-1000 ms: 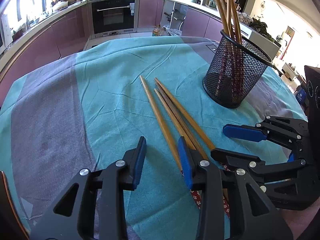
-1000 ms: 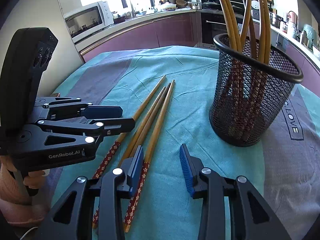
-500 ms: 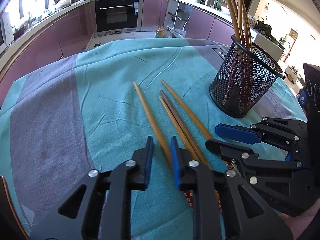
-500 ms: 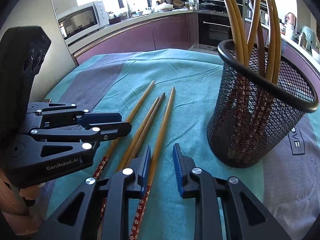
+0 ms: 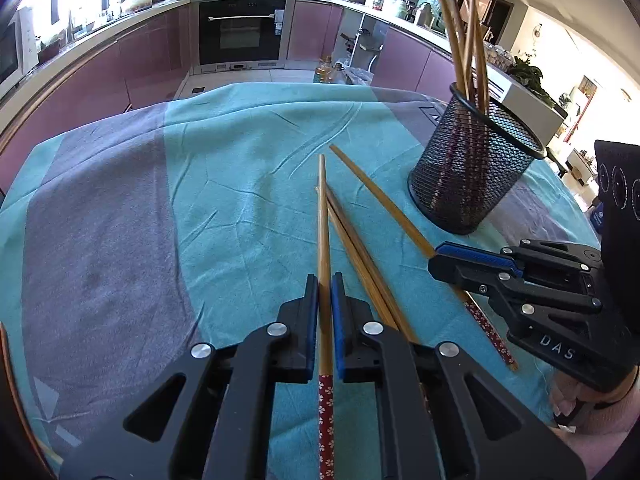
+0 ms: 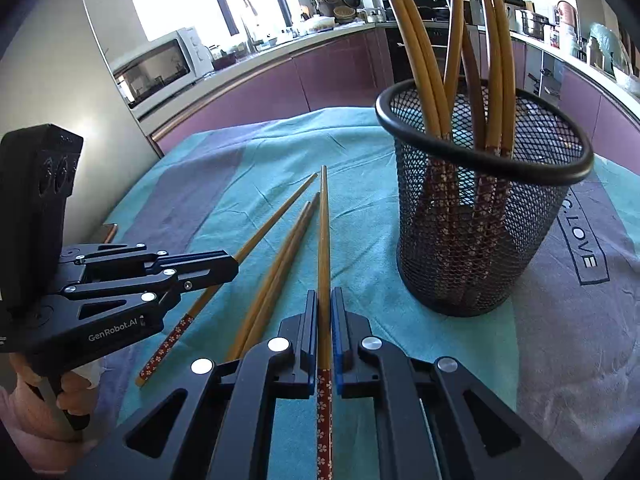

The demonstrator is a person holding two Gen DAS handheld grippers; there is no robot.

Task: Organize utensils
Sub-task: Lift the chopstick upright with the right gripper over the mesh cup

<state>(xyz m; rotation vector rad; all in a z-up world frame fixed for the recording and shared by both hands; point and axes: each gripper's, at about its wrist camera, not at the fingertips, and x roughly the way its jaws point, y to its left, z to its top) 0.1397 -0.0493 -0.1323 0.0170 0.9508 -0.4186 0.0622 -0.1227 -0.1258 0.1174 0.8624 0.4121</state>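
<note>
My left gripper (image 5: 325, 280) is clamped on one chopstick (image 5: 323, 216) and my right gripper (image 6: 325, 298) on another chopstick (image 6: 323, 232), each held just ahead of its red patterned end. A loose pair (image 6: 276, 276) lies on the teal cloth (image 5: 240, 184) between the two held sticks. The mesh holder (image 6: 472, 240), already bristling with chopsticks, stands near on my right with open cloth before it, and the table's far edge (image 5: 280, 86) drops toward the purple cabinets (image 5: 152, 52).
</note>
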